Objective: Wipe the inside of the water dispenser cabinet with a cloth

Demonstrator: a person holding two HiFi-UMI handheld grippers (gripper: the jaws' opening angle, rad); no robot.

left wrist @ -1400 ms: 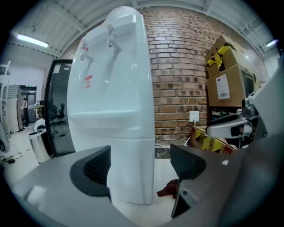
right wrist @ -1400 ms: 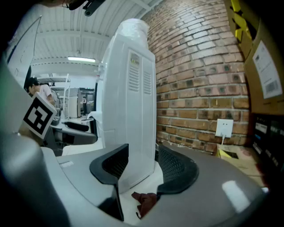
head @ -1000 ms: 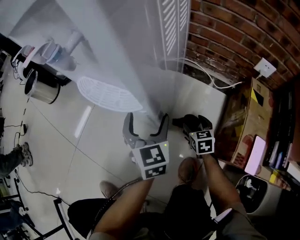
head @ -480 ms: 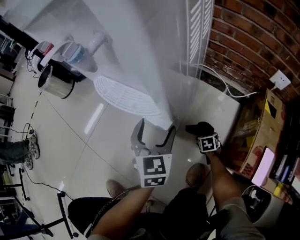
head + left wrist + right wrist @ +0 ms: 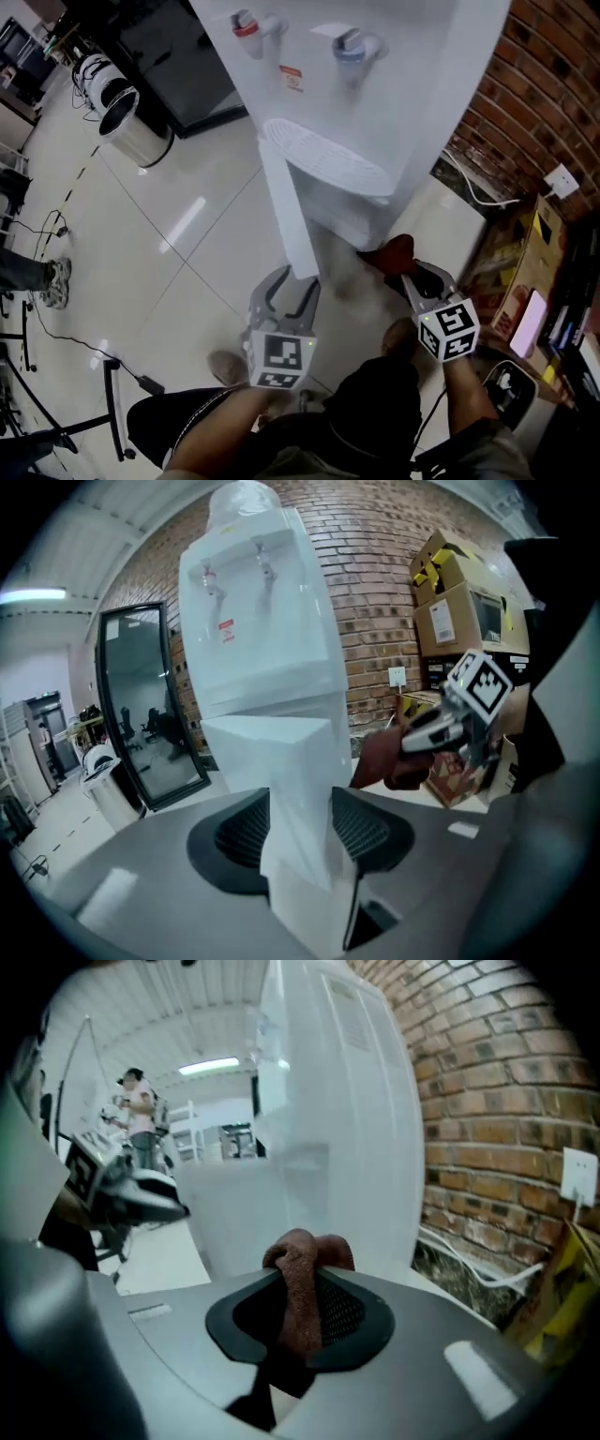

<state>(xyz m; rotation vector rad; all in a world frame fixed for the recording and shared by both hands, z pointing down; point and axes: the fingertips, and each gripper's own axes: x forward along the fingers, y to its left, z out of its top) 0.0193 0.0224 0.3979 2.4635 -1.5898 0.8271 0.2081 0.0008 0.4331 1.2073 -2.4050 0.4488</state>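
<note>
The white water dispenser (image 5: pixel 375 84) stands against the brick wall. Its lower cabinet door (image 5: pixel 286 206) is swung out toward me. My left gripper (image 5: pixel 292 286) has just been closing, and its pads now grip the door's free edge (image 5: pixel 281 761). My right gripper (image 5: pixel 412 274) is beside the cabinet's base and has also just been closing. It pinches a dark red-brown cloth (image 5: pixel 394 251), which bunches up between the pads (image 5: pixel 300 1279). The left gripper view shows the right gripper (image 5: pixel 441 728) with the cloth beside the door. The drip tray (image 5: pixel 328 159) hides most of the cabinet's inside.
A brick wall (image 5: pixel 553 84) with a socket (image 5: pixel 561 180) and a white cable (image 5: pixel 469 187) lies to the right. Cardboard boxes (image 5: pixel 520 272) stand beyond it. A steel bin (image 5: pixel 131 127) and a black-framed panel (image 5: pixel 178 56) are at the left. A person (image 5: pixel 141 1110) stands far off.
My left gripper was open by the dispenser and now grips the door edge, with the door swung out. My right gripper has closed on the cloth and risen. The head view now faces the dispenser's front.
</note>
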